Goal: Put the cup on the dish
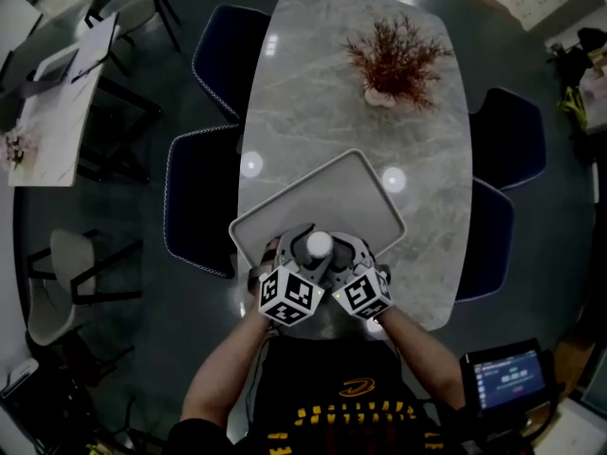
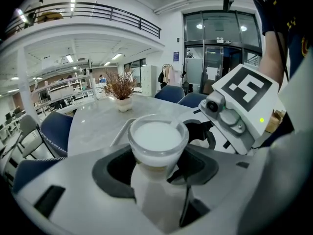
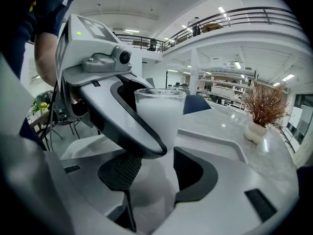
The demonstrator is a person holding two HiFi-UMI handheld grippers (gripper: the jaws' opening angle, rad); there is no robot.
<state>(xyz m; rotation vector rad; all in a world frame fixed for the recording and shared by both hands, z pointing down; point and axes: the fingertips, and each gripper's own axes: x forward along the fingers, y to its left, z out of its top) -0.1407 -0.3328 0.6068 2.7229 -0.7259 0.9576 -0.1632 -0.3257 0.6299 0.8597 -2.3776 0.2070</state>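
My left gripper and my right gripper both clasp the cup, which is full of something white, each pair of jaws drawn in against its sides. In the head view it sits at lower centre, over the near corner of the dish on the grey table. I cannot tell whether its base touches the dish.

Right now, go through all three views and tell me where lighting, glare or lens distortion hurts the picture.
Head view: dim, dark at the corners; two lamp reflections glare on the table, and the top of the cup is blown out white. Left gripper view: wide-angle bending curves the balcony railing; the cup, close to the lens, looks soft. Right gripper view: same curving, black borders.
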